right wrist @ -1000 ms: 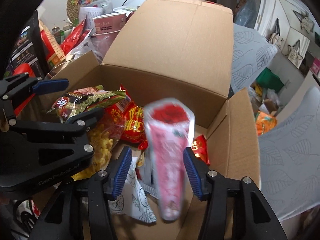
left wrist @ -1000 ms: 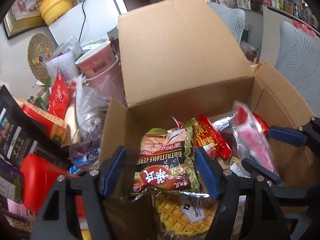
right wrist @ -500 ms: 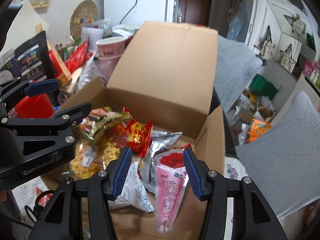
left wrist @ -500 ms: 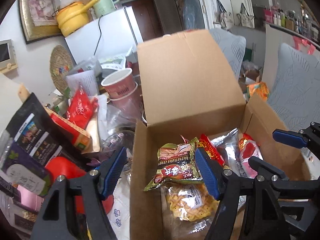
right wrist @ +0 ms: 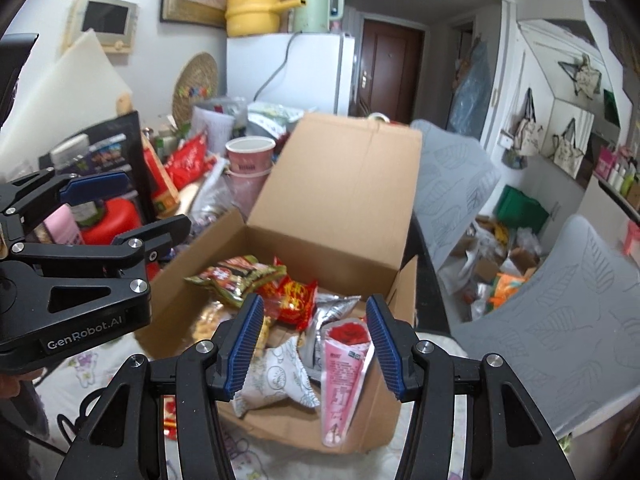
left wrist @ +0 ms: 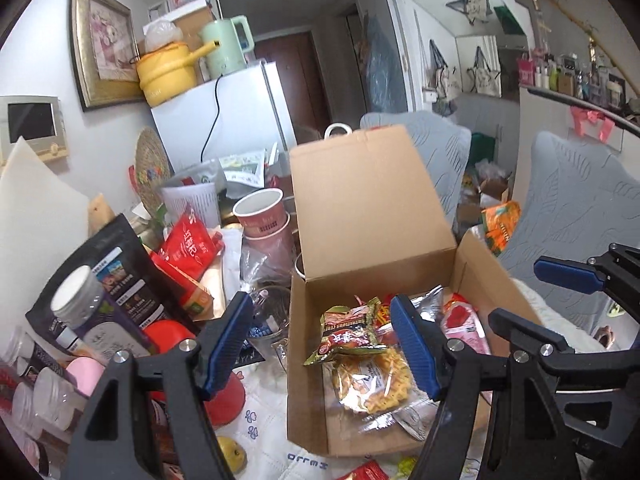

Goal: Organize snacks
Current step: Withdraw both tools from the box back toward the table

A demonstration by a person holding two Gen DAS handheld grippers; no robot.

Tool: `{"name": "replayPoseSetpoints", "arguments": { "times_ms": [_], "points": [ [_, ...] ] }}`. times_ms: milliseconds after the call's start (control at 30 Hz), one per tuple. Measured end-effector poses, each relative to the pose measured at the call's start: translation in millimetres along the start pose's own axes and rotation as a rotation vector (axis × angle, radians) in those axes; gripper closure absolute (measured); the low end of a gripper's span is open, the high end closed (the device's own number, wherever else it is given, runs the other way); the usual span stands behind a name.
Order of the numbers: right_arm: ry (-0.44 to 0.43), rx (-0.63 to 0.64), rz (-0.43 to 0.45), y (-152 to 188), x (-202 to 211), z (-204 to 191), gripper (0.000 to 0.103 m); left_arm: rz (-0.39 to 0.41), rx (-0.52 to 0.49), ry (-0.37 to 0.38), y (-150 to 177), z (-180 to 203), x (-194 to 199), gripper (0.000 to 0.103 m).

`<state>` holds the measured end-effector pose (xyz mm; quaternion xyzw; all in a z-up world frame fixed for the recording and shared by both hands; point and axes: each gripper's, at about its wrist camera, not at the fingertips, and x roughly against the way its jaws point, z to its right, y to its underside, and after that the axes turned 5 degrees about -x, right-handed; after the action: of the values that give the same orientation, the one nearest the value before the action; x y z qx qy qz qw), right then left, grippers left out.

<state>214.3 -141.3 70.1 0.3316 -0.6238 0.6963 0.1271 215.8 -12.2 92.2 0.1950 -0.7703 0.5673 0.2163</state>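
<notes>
An open cardboard box (left wrist: 372, 240) (right wrist: 340, 184) stands on the cloth-covered table with its lid flap up. Inside lie a green-brown cereal packet (left wrist: 348, 332) (right wrist: 236, 276), a clear bag of yellow snacks (left wrist: 372, 384), a red packet (right wrist: 292, 296), a silver packet (right wrist: 332, 308) and a white patterned pouch (right wrist: 280, 376). A pink cone packet (right wrist: 344, 372) (left wrist: 464, 328) leans over the box's front wall. My left gripper (left wrist: 320, 346) (right wrist: 154, 202) hangs open above the box's left wall. My right gripper (right wrist: 314, 344) (left wrist: 518, 292) is open above the front edge. Neither holds anything.
Left of the box the table is crowded: stacked pink cups (left wrist: 262, 216), a red pouch (left wrist: 188, 248), a black pouch (left wrist: 116, 280), a white-lidded jar (left wrist: 78, 292), a red container (left wrist: 172, 336), a glass jug (left wrist: 272, 320). Grey leaf-pattern cushions (right wrist: 580, 312) stand to the right.
Both grippers have pulled back and up from the box, so it looks smaller. The pink cone packet dropped from between the right fingers to rest on the box's front wall.
</notes>
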Motion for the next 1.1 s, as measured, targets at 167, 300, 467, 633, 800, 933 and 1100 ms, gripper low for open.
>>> {"name": "replayPoseSetpoints", "arguments": {
  "times_ms": [167,300,467,633,800,933,1100],
  "points": [
    [-0.011,0.014,0.044,1.2,27.5,-7.3,0.050,0.036,0.001,0.011,1.3,-0.9,27.4,0.032],
    [-0.018,0.027,0.073,5.7,47.6,-13.0,0.050,0.064,0.002,0.015,5.7,-0.3,50.4,0.032],
    [-0.036,0.039,0.095,16.8,70.3,-17.0,0.050,0.089,0.011,0.008,19.5,1.8,76.0,0.023],
    [-0.057,0.045,0.108,36.7,90.2,-22.9,0.050,0.091,0.011,0.024,39.0,4.1,93.1,0.022],
    [-0.079,0.047,0.098,60.1,101.7,-28.9,0.050,0.076,0.024,0.035,61.5,8.8,106.9,0.022],
    [-0.094,0.037,0.086,77.1,108.3,-31.8,0.050,0.063,0.020,0.035,78.6,15.3,116.0,0.022],
    [-0.112,0.016,0.056,96.0,110.3,-32.6,0.050,0.033,0.031,0.065,96.1,20.5,121.0,0.022]
  ]
}}
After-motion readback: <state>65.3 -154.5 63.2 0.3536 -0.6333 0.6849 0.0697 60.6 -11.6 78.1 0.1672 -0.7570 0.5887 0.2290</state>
